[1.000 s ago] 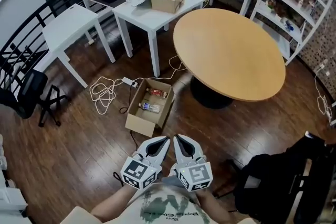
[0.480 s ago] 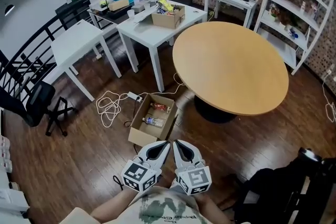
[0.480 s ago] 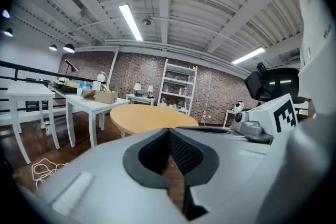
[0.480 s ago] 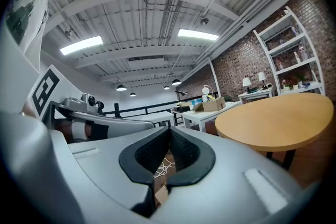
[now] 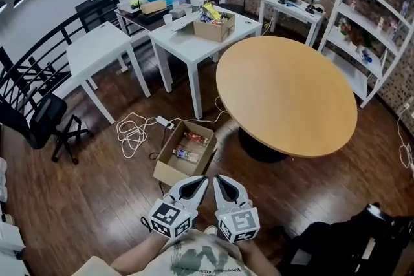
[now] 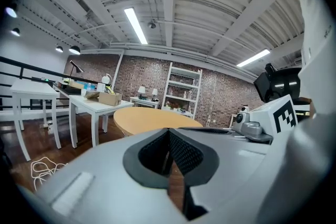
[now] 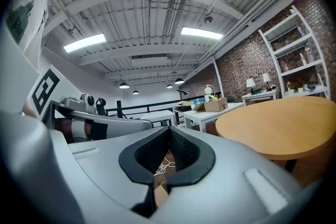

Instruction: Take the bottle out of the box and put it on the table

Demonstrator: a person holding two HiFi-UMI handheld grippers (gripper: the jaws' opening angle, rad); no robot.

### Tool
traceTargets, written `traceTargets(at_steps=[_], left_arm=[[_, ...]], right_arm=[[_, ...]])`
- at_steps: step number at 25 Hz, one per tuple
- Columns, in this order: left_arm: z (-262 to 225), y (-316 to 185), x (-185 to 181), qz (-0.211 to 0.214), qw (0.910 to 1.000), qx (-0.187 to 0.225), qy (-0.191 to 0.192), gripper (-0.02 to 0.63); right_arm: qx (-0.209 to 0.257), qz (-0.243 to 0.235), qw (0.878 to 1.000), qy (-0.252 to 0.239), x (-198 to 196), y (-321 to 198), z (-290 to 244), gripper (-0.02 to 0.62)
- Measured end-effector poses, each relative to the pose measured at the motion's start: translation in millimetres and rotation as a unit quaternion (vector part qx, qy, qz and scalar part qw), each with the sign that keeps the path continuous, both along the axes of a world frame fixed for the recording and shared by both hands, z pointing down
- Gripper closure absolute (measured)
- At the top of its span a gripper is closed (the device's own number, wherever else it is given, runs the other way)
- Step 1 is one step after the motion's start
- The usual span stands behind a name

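An open cardboard box (image 5: 169, 171) lies on the wooden floor beside the round wooden table (image 5: 284, 90). Inside it lie a clear bottle (image 5: 186, 155) and a reddish bottle (image 5: 196, 138). My left gripper (image 5: 202, 180) and right gripper (image 5: 217, 179) are held side by side just short of the box's near end, above the floor, and both point toward it. Both are shut with nothing between the jaws. In the left gripper view the shut left gripper (image 6: 169, 131) faces the round table (image 6: 152, 115). In the right gripper view the right gripper (image 7: 169, 130) is shut, with the table (image 7: 278, 123) to its right.
A white cable and power strip (image 5: 137, 129) lie on the floor left of the box. White tables (image 5: 194, 29) stand behind it, one bearing another cardboard box (image 5: 215, 26). A black chair (image 5: 35, 126) is at the left, a shelf (image 5: 375, 22) at the right, a black bag (image 5: 349, 249) at the lower right.
The whole view has shifted: the box now lies closer to both grippers than a second ago. The grippers have stayed together and shut.
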State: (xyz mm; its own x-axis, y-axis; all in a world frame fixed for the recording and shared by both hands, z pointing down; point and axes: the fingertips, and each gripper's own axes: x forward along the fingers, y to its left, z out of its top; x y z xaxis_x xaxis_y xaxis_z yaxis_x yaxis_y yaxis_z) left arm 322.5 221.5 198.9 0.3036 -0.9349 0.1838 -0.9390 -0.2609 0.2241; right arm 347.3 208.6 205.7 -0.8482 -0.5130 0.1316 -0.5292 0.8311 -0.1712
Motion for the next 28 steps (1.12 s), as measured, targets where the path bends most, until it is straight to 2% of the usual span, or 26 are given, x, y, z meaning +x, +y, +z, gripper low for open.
traceTargets(at_steps=[11, 18, 28], left_arm=[[16, -54, -47, -0.021, 0.9996, 0.006, 0.016, 0.614], [29, -98, -93, -0.027, 0.9991, -0.007, 0.032, 0.614], [24, -155, -164, -0.024, 0.9990, -0.009, 0.038, 0.614]], right_arm=[[-0.001, -0.010, 1.000, 0.025, -40, -53, 16, 0.595], [-0.004, -0.019, 0.999, 0.047, -82, -97, 23, 0.595], [-0.004, -0.012, 0.998, 0.058, -150, -158, 14, 0.595]])
